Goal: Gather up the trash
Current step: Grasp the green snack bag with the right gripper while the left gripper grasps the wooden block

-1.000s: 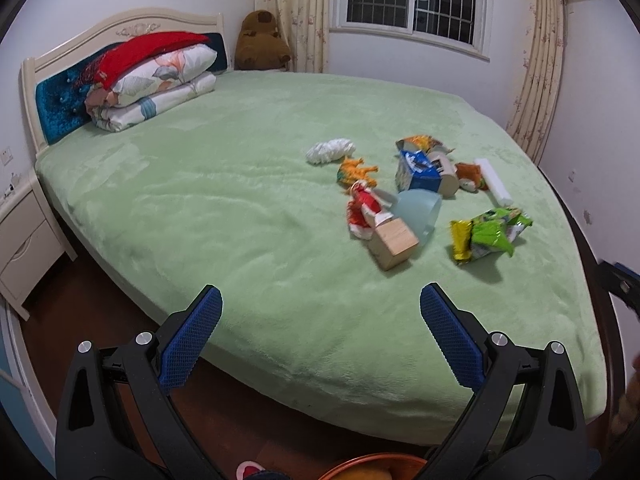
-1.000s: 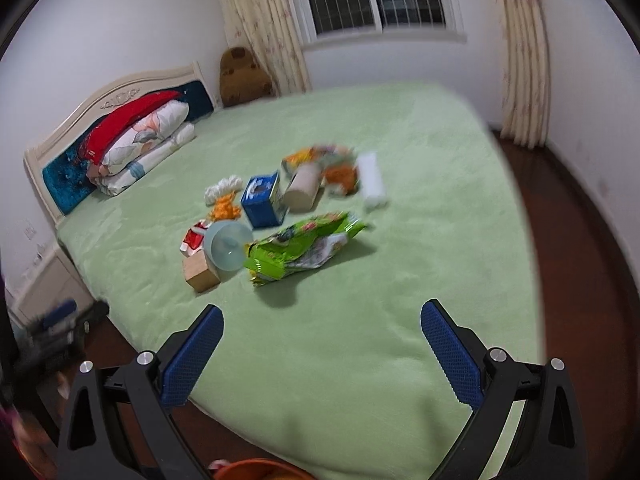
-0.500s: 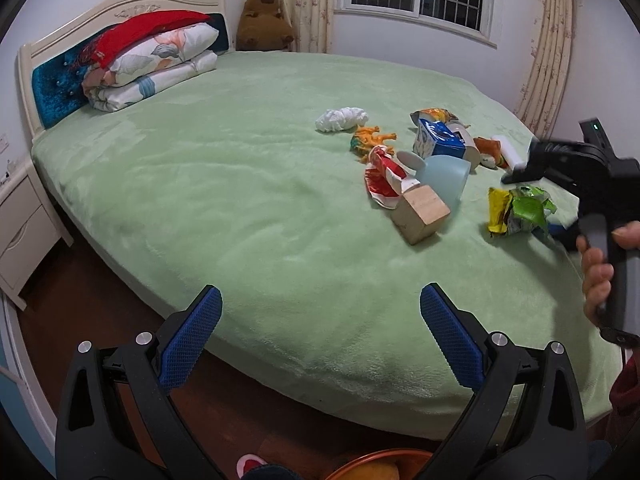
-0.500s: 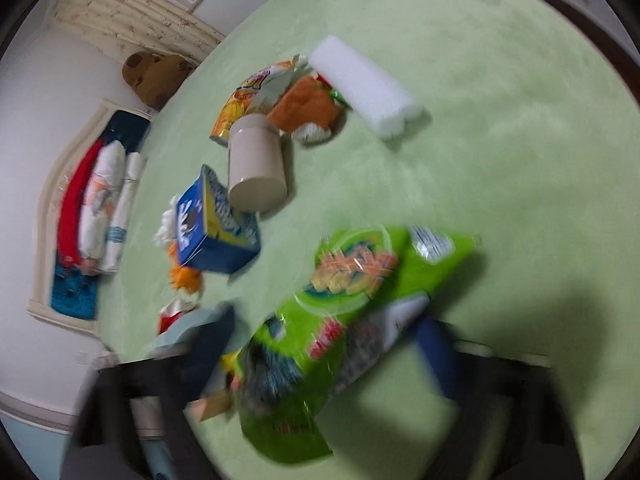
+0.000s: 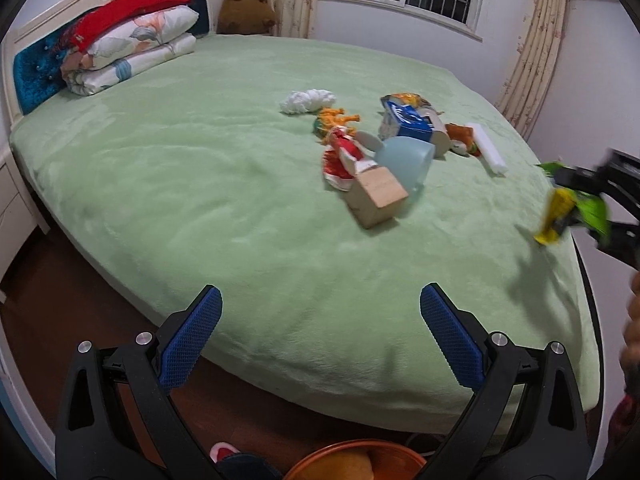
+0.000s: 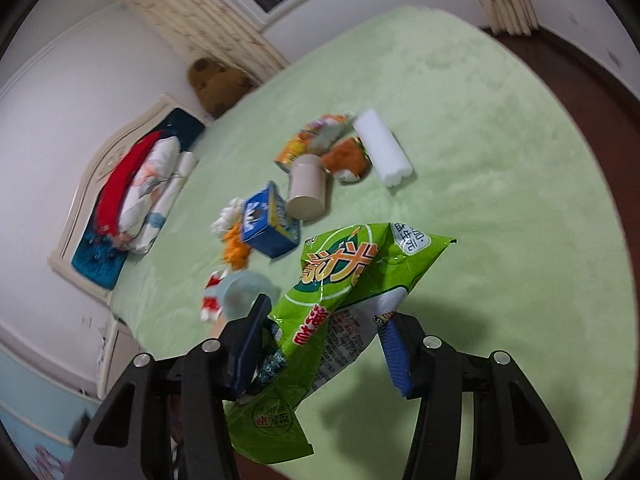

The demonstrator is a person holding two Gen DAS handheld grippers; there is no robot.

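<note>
My right gripper [image 6: 324, 334] is shut on a green snack bag [image 6: 352, 296] and holds it lifted above the green bed [image 6: 500, 200]. The bag [image 5: 572, 212] also shows at the right edge of the left wrist view, in the right gripper [image 5: 600, 204]. My left gripper [image 5: 320, 336] is open and empty, near the bed's front edge. Trash lies in a pile mid-bed: a blue box [image 5: 406, 122], a pale blue cup [image 5: 404, 160], a wooden block [image 5: 378, 194], a red wrapper [image 5: 342, 154], a white foam piece [image 5: 490, 148] and a white crumpled wad [image 5: 308, 100].
An orange bin [image 5: 356, 462] sits on the floor just below the left gripper. Folded bedding [image 5: 128, 46] lies by the headboard, a brown plush toy [image 5: 248, 6] in the corner. A beige cylinder [image 6: 306, 188] and orange wrappers [image 6: 344, 156] lie in the pile. A white nightstand [image 5: 12, 208] stands left.
My right gripper dropped onto the green snack bag, closed on it and lifted it off the bed toward the right edge. The left gripper moved closer to the bed and stayed open.
</note>
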